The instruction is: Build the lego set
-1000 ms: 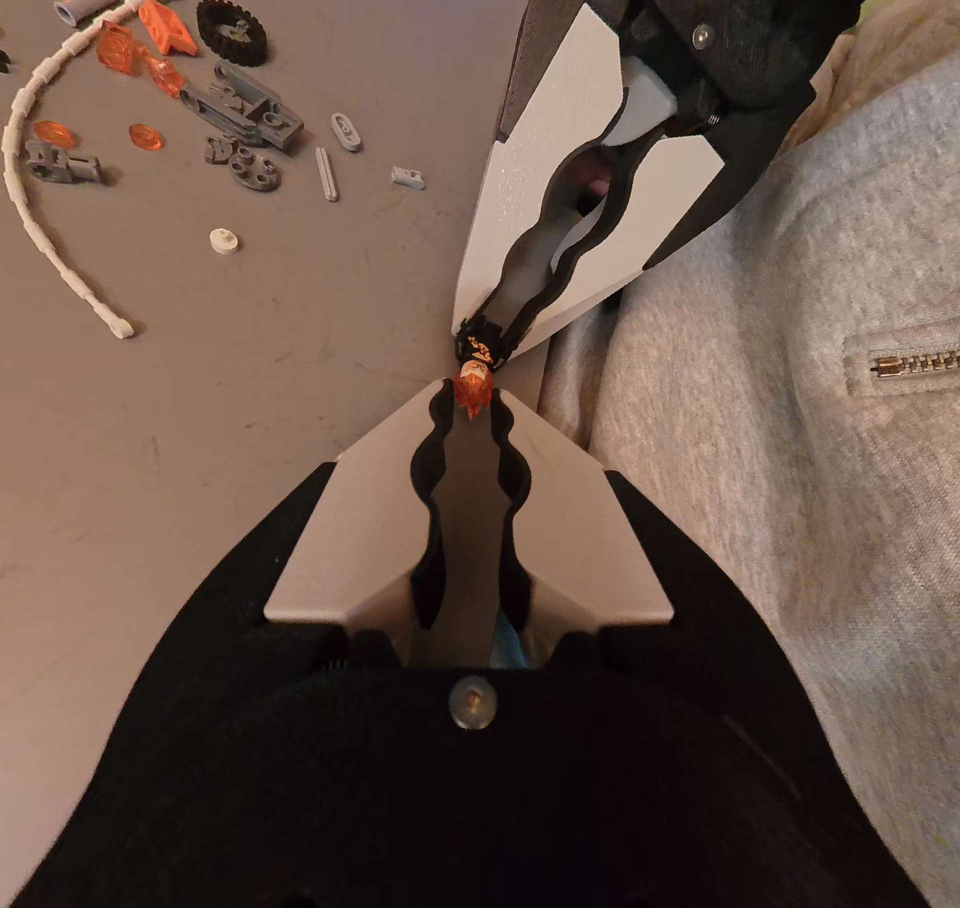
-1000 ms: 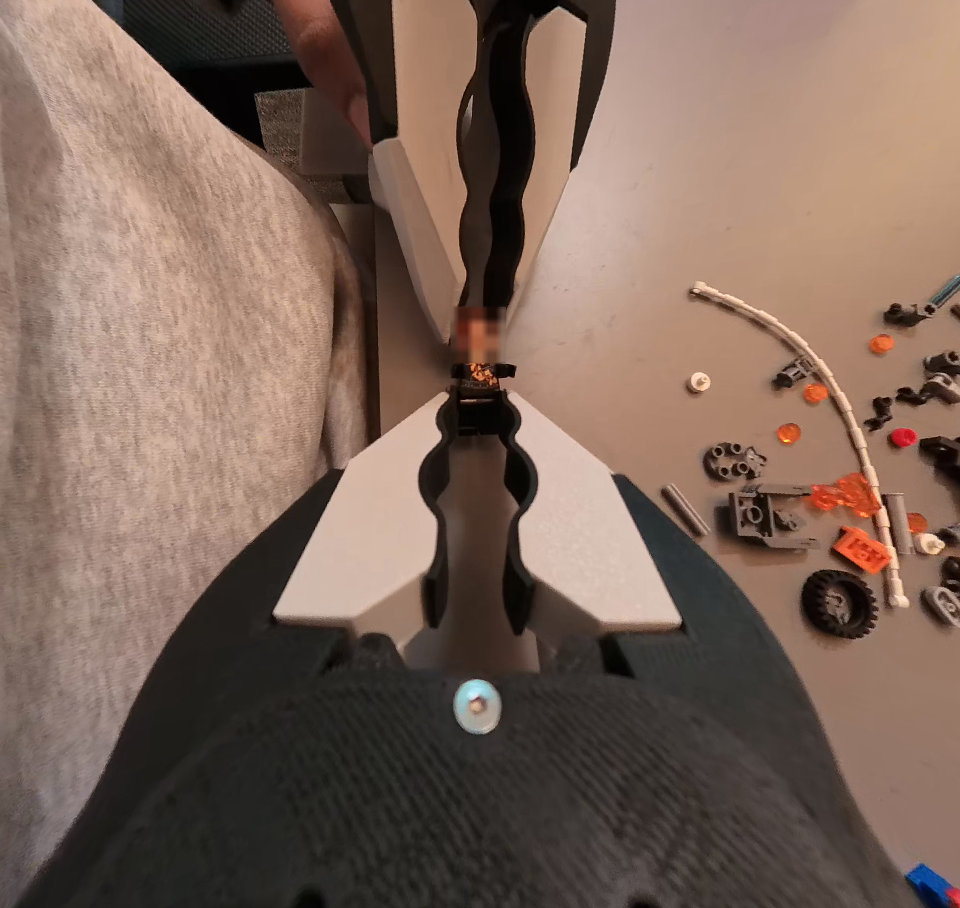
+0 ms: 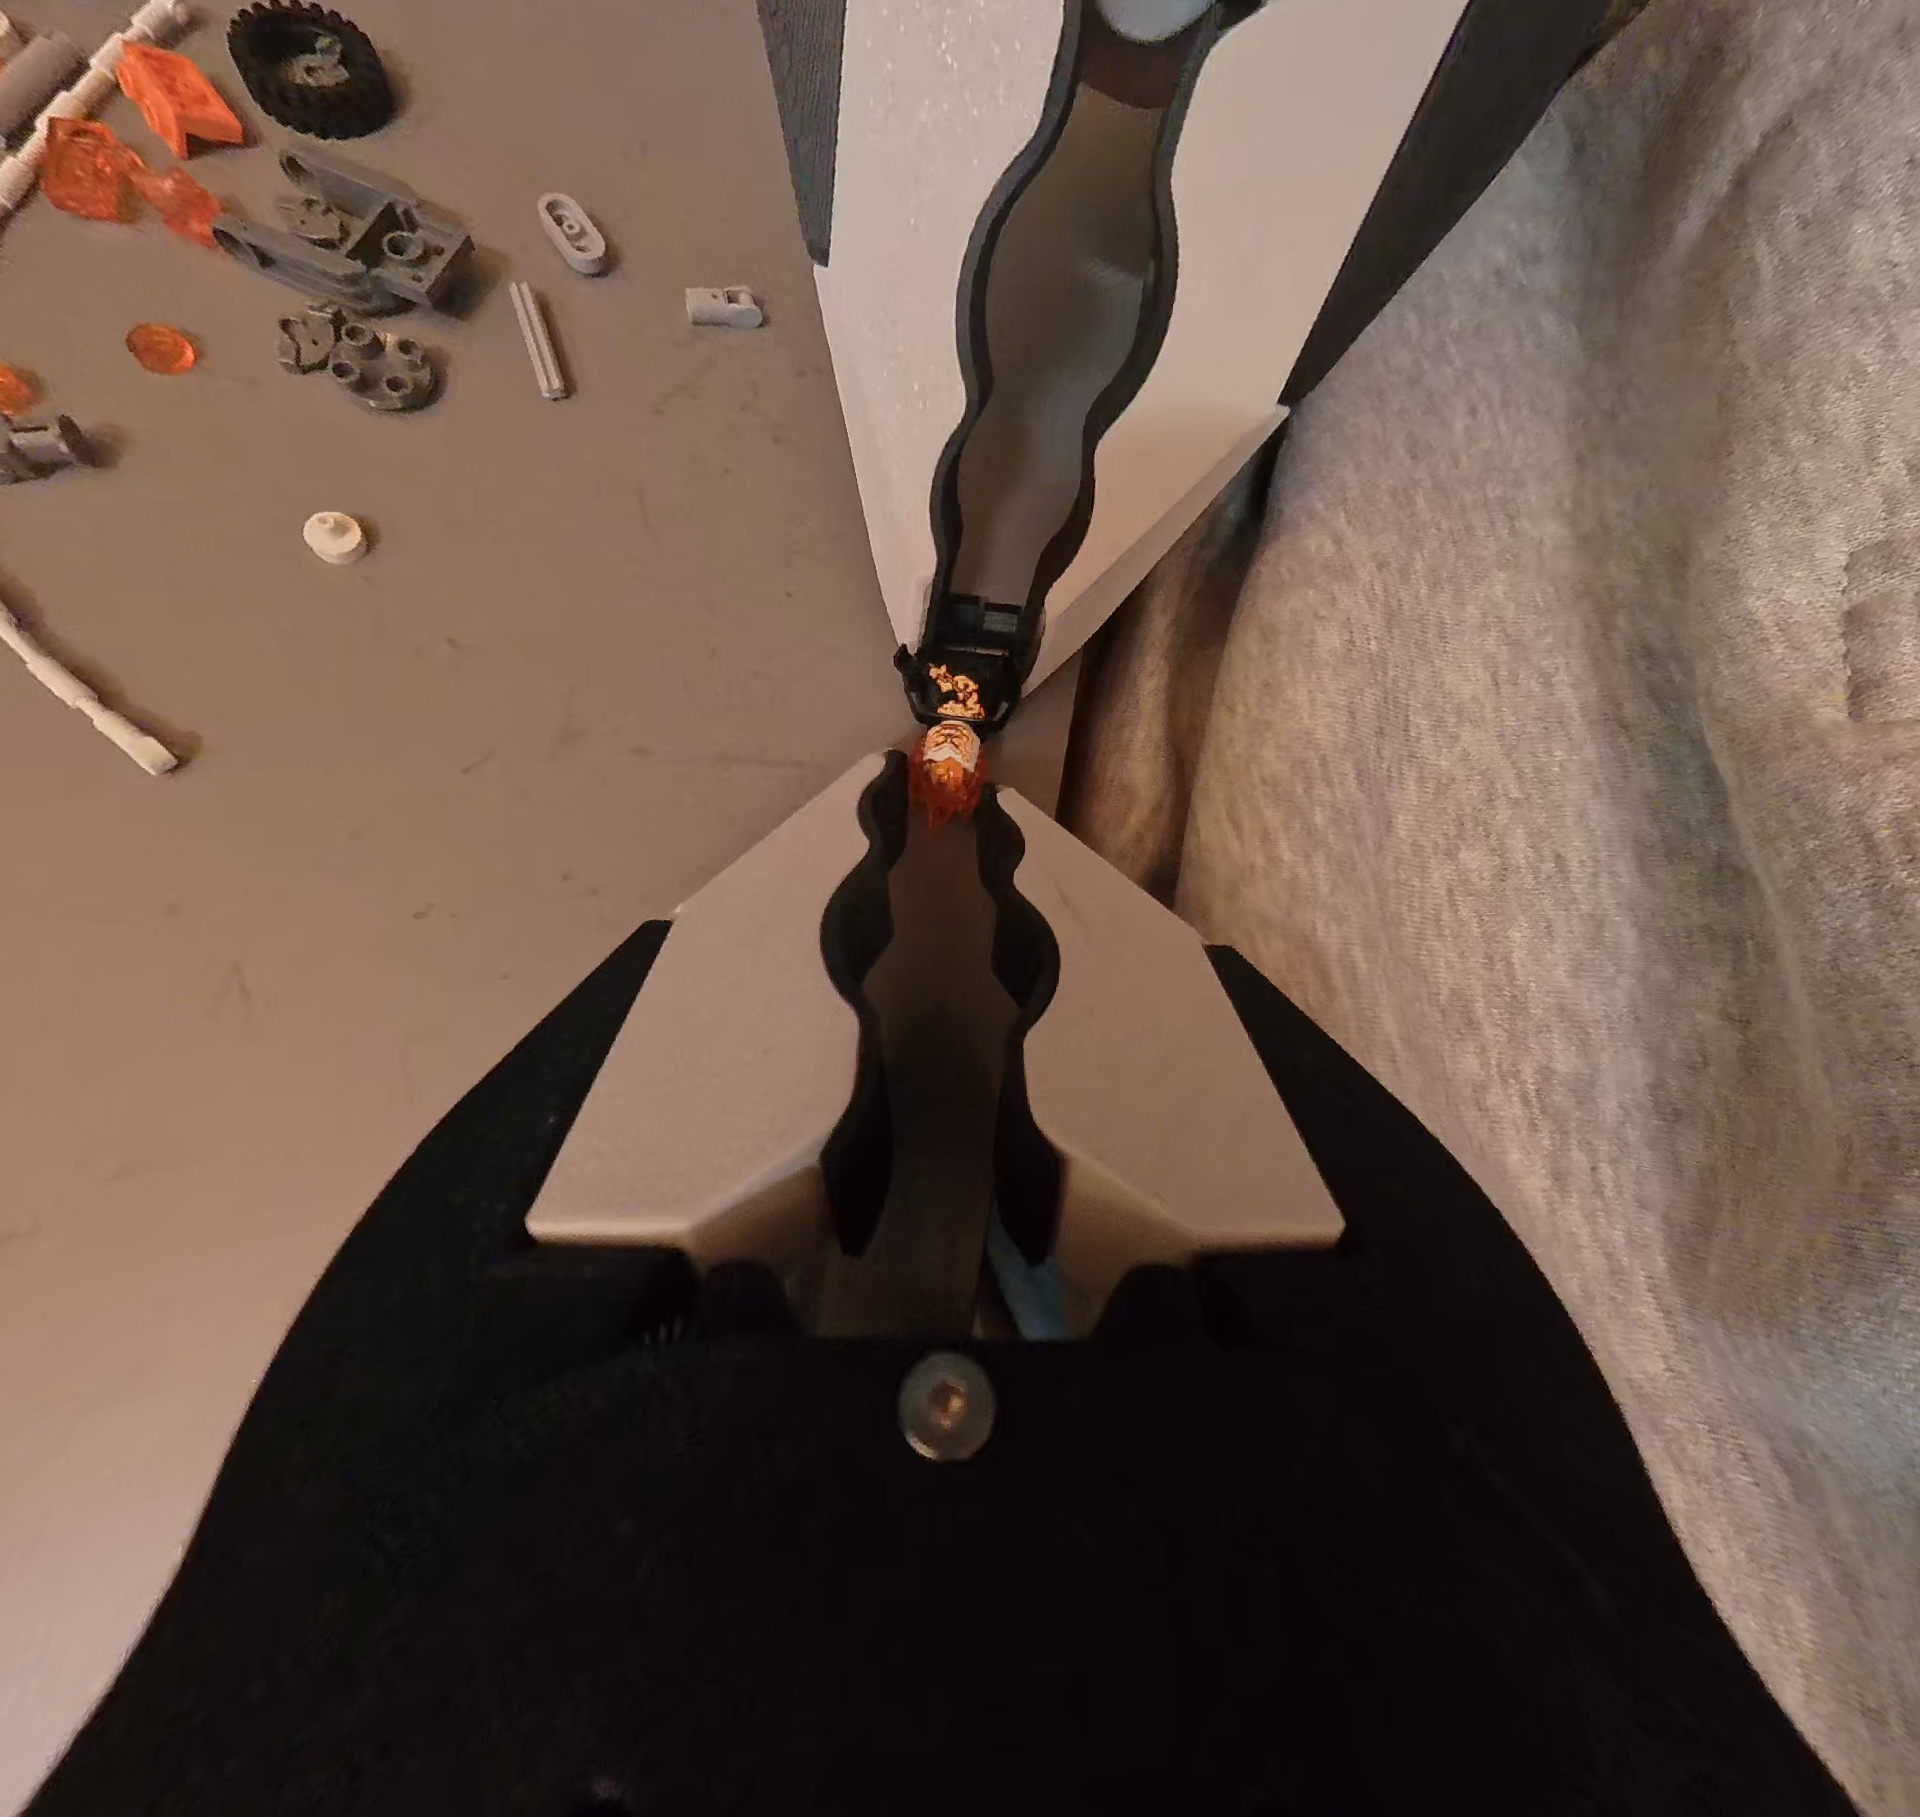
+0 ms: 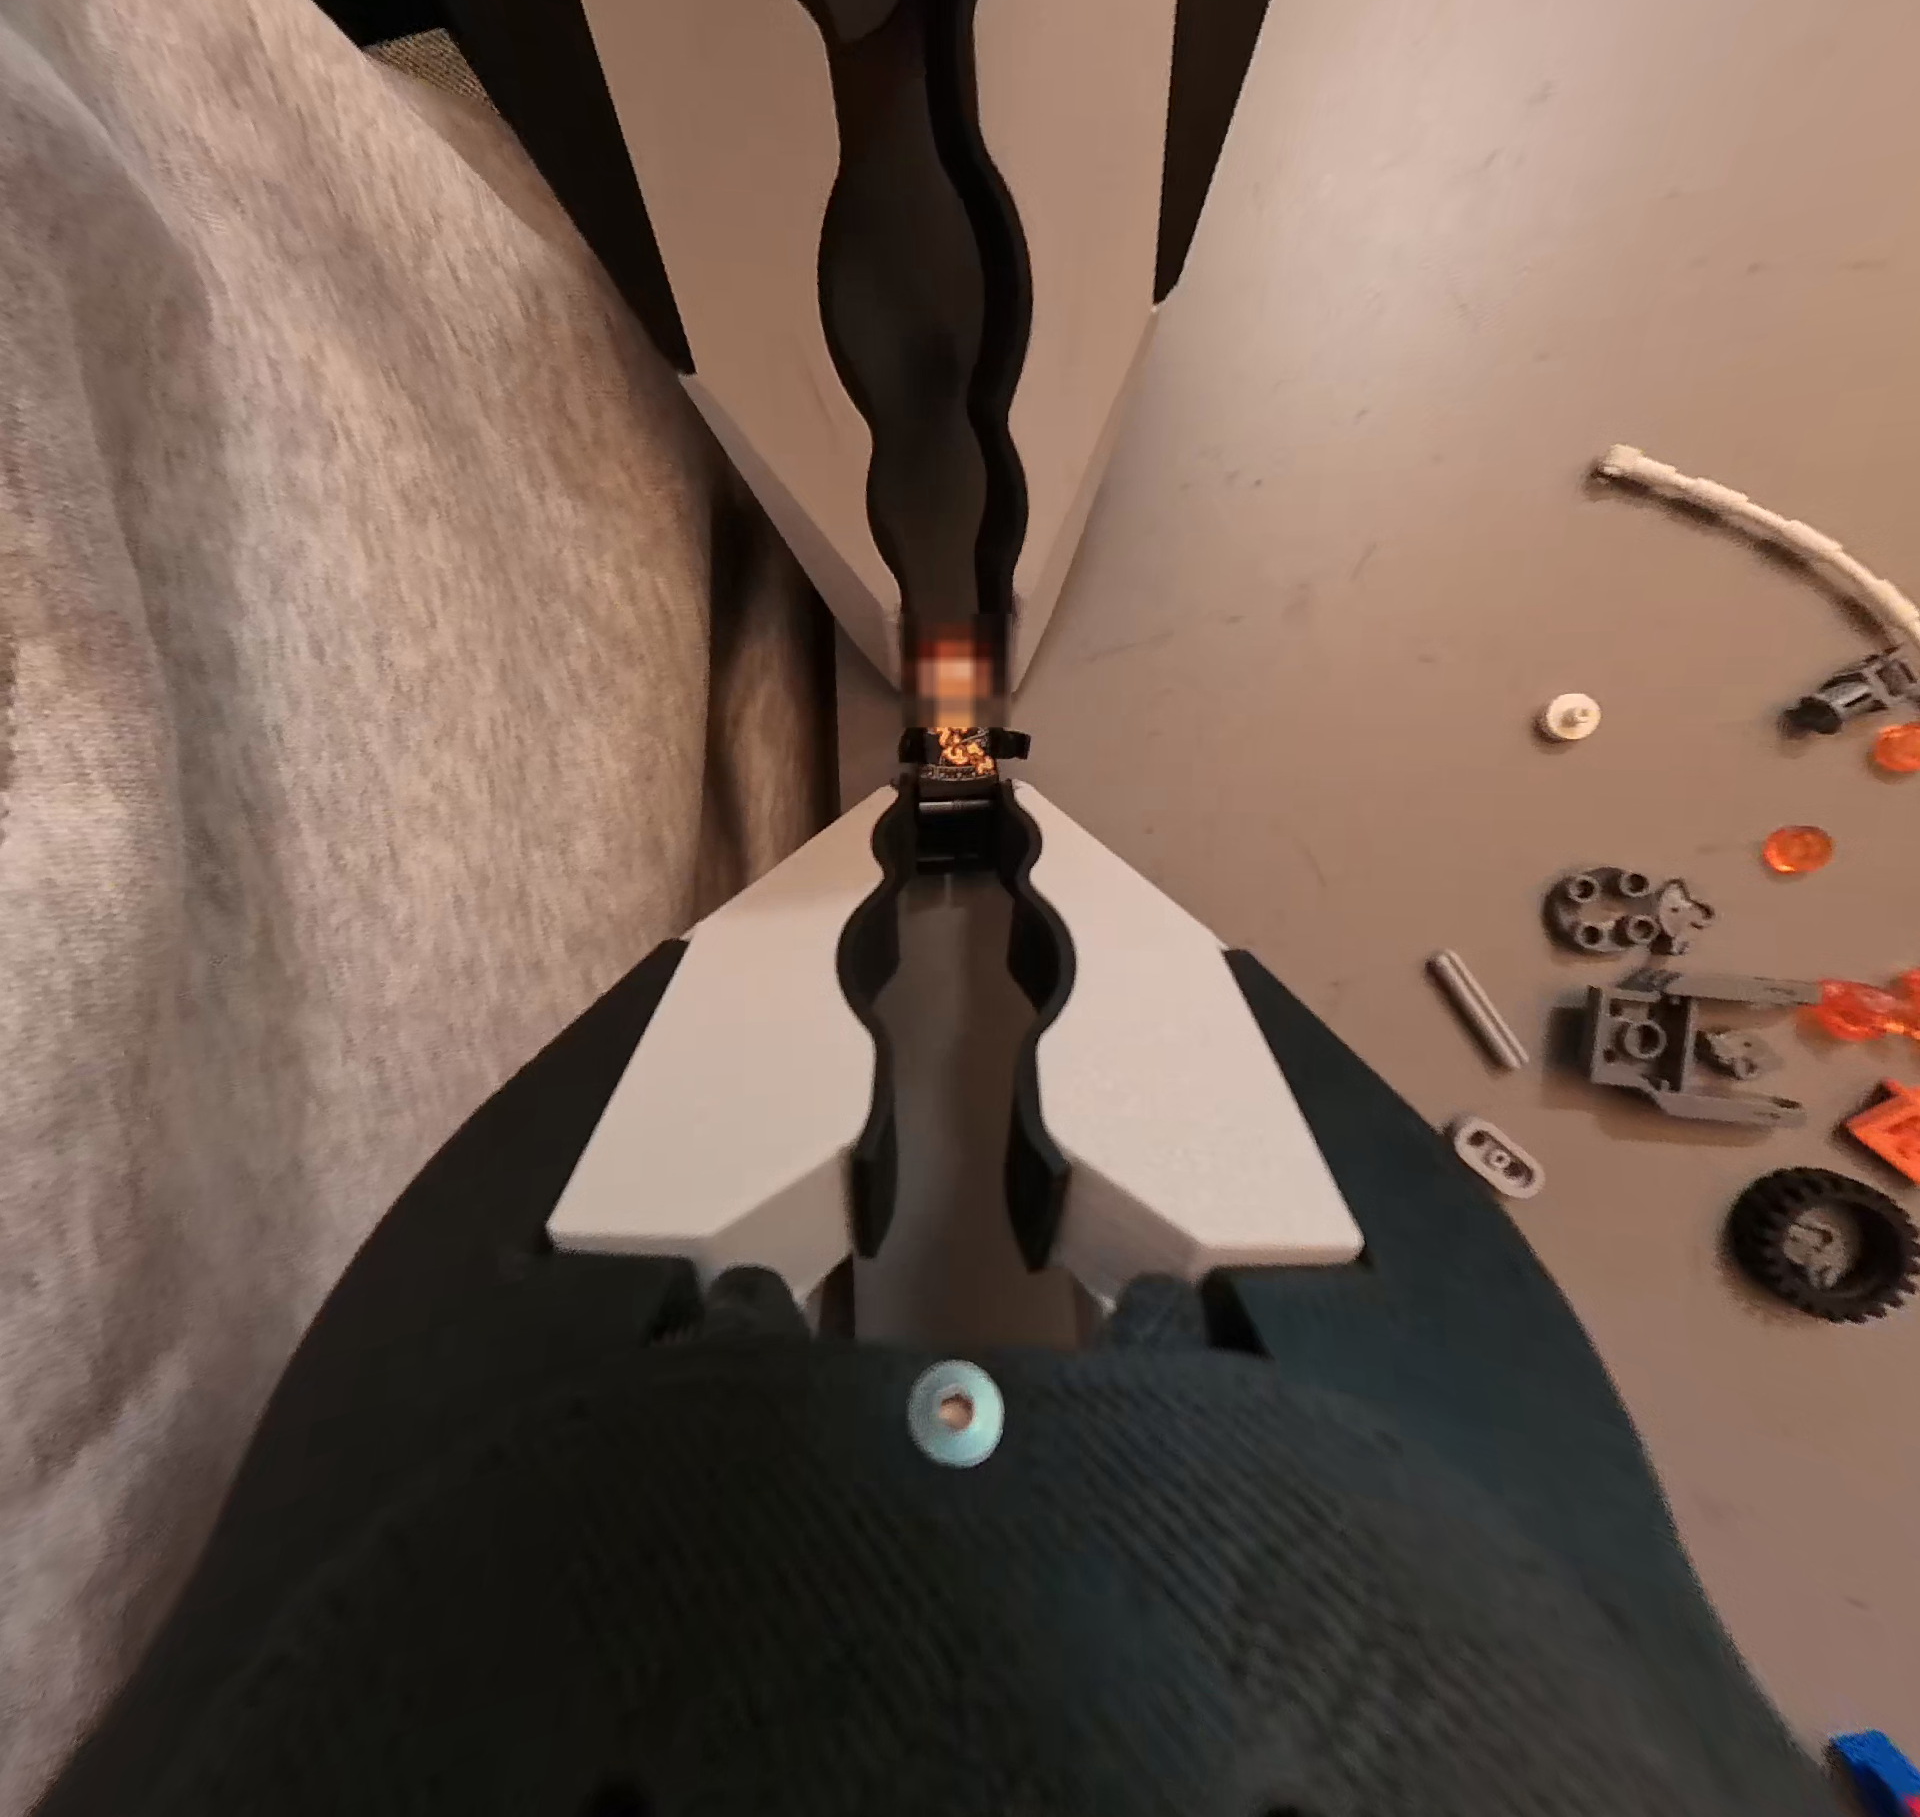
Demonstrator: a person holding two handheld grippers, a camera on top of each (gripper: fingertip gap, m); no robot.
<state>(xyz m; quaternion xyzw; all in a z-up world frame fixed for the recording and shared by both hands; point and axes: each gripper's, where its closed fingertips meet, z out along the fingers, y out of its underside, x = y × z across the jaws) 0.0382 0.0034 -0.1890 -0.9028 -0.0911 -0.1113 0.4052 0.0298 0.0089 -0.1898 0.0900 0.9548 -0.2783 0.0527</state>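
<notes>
Both tongs meet tip to tip just off the table [image 3: 436, 936] edge, beside the person's grey sleeve [image 3: 1558, 832]. Left gripper [image 3: 940, 799] is clamped on the orange flame head [image 3: 943, 780] of a minifigure; right gripper [image 4: 956, 837] is clamped on the black legs [image 4: 951, 832], with the black torso [image 4: 958, 751] and its orange print standing clear between the two sets of tips. In the left wrist view the head sits right against the top of the torso [image 3: 958, 692], so the two look joined or all but joined; whether the head is pressed fully home I cannot tell. In the right wrist view the head is hidden under a mosaic patch.

As for progress, the minifigure looks nearly complete: legs, torso and head are in line as one piece held in the air. Most of the set is not yet built. Loose on the table, well apart from the tongs, lie a black tyre [image 3: 312, 68], a grey frame [image 3: 358, 245] that seems partly assembled, a round grey plate [image 3: 390, 370], a grey axle [image 3: 540, 339], a small grey clip [image 3: 724, 305], an oval grey link [image 3: 574, 232], a white stud [image 3: 336, 535], a white ribbed hose [image 4: 1766, 541], and several orange pieces [image 3: 177, 100]. A blue piece [image 4: 1870, 1778] shows at the corner of the right wrist view. The vehicle, judging by tyre and frame, remains the bulk of the work.
</notes>
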